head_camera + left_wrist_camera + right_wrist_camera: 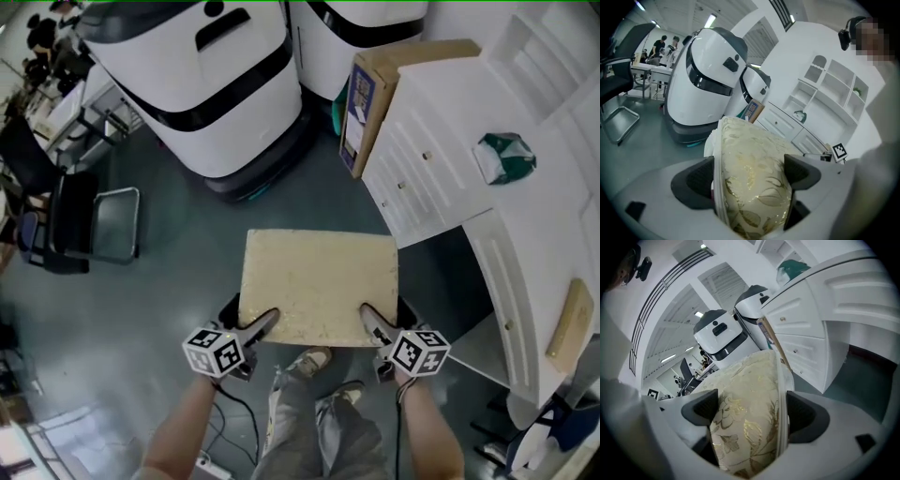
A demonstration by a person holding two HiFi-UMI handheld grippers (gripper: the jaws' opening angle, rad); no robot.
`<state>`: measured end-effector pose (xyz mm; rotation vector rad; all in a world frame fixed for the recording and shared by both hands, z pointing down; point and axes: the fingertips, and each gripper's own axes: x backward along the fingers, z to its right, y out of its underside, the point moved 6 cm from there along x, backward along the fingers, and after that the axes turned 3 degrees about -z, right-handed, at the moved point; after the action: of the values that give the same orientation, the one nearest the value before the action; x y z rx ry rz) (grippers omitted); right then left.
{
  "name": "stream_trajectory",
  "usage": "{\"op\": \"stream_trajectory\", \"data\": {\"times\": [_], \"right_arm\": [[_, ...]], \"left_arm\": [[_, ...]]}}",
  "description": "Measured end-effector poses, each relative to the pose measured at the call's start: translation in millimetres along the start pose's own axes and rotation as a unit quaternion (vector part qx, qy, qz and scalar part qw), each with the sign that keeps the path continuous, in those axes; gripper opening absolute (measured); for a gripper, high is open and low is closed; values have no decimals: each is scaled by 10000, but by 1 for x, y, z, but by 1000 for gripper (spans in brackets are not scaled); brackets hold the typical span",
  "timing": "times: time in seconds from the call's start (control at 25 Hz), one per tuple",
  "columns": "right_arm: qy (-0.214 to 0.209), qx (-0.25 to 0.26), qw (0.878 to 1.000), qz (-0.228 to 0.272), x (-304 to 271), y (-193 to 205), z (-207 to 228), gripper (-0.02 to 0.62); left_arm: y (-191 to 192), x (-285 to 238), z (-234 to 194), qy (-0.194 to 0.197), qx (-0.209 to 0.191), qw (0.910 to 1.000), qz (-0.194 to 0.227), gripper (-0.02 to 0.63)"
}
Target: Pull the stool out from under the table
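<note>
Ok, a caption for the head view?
The cushioned stool beside the white table, near edge clamped by the left tongs and right tongs.

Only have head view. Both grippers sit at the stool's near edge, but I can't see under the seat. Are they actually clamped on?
Observer: Left gripper view: the stool fills the left gripper, both pads pressed on it.
Operator: Right side?
Observer: Right gripper view shows the same. The right gripper is shut on the stool's edge, and white piping runs beside one pad.
Operator: Fabric pattern? Washed out here.
Observer: Gold leaf print on cream.
</note>
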<state>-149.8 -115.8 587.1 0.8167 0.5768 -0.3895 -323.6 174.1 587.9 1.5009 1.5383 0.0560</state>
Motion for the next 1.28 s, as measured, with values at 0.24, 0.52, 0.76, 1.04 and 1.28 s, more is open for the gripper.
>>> {"op": "stream_trajectory", "data": {"times": [0.24,0.52,0.76,1.04,1.28], "right_arm": [[-335,321,9980,-426,-53,4,-41,454],[-638,660,9926,-801,-106,17,-59,454],[-745,764,9893,-998,-154,33,-45,454],[-765,972,9868,-1048,-195,62,-31,454],[-744,916,9876,-1036,-217,91,-14,454]], "left_arm": [[8,39,-47,-429,381,9980,281,471],[34,55,-89,-807,733,9927,510,471],[56,37,-121,-1063,877,9882,662,471],[93,16,-160,-1117,1008,9855,787,471],[120,-2,-185,-1075,948,9864,808,471]]}}
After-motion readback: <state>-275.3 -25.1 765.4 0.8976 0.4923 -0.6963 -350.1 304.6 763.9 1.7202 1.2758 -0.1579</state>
